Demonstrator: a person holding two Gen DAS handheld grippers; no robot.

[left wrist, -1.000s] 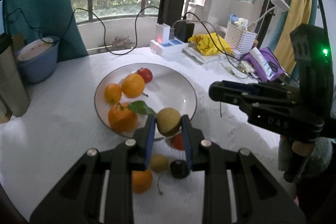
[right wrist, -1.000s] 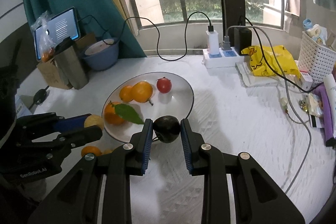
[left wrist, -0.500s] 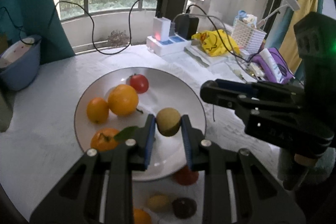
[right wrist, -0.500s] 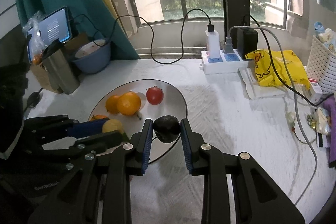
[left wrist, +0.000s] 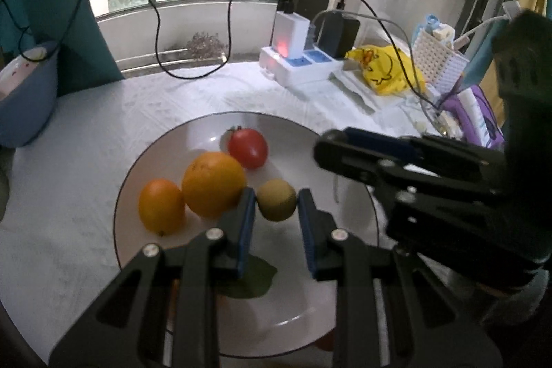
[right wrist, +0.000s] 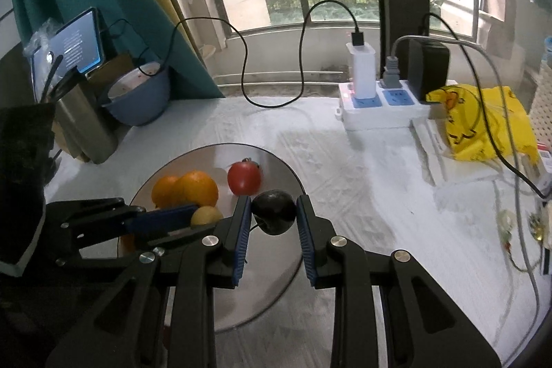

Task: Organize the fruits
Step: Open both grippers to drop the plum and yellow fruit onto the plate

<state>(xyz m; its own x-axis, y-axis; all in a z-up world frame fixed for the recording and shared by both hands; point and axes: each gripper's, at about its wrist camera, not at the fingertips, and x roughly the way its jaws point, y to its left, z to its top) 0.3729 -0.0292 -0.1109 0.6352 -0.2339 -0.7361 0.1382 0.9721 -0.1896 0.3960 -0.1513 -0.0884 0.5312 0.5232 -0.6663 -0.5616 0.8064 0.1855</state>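
The left gripper (left wrist: 276, 211) has its jaws clamped on a small yellow-green fruit (left wrist: 277, 204), pinched between the blue pads and held over the white plate (left wrist: 348, 250). The right gripper (right wrist: 273, 212) has its jaws clamped on a dark round fruit (right wrist: 274, 211), held above the near right part of the same plate (right wrist: 276, 281); a thin stem hangs from its underside.

Just left of the left gripper's pad sits a large orange (left wrist: 213, 184), its side touching or nearly touching that pad. A smaller orange (left wrist: 161, 207) lies against it on the left, and a red tomato (left wrist: 248, 148) with a green stalk sits just behind it, farther into the plate. A green leaf (left wrist: 248, 278) lies on the plate beneath the left gripper. In the right wrist view the two oranges (right wrist: 195, 188) and the tomato (right wrist: 243, 177) are grouped at the far side of the plate, with the left gripper (right wrist: 203, 217) reaching in from the left below them.

The plate rests on a worktop (left wrist: 86, 133) covered in white cloth. Farther back stand a white power strip (right wrist: 376, 112) with chargers plugged in, a yellow bag (right wrist: 479, 123) printed with a duck, a blue bowl (right wrist: 138, 99), a steel cup (right wrist: 86, 123) and a tablet (right wrist: 74, 45). A white basket (left wrist: 438, 61) stands at the far right.
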